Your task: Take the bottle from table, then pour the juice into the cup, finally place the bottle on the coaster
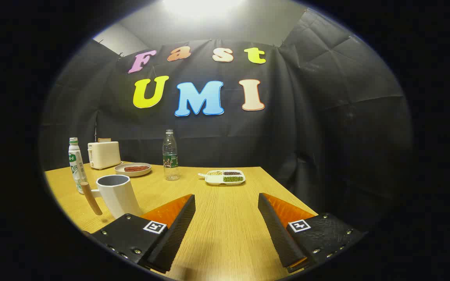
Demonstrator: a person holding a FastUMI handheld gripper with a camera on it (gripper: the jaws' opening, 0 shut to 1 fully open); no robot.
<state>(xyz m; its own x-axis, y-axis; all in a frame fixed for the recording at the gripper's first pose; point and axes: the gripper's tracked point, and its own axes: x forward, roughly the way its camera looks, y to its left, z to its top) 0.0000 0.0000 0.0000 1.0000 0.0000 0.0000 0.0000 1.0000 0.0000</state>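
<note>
Hovering over the counter [225, 218] with the gripper [227, 218] spread wide, nothing between its fingers but bare wood. My read: pre-grasp stage, bottle not yet taken.

Two candidates. A clear bottle [170, 155] stands upright beyond the fingers, slightly to the side of the cup, well apart from everything; contents look clear, hard to call it juice. A white bottle [76, 166] with a green cap stands upright just behind the cup [117, 195] — likelier the juice, but I cannot tell for sure.

The cup sits mouth-up just ahead of one finger, its wooden handle [91, 198] pointing away from centre, so the rim is open for pouring. No coaster I can identify.

Toaster [104, 154], plate [133, 169] and divided tray [225, 177] line the far side, leaving the middle free for approach. Wide jaws suit either bottle's body.
</note>
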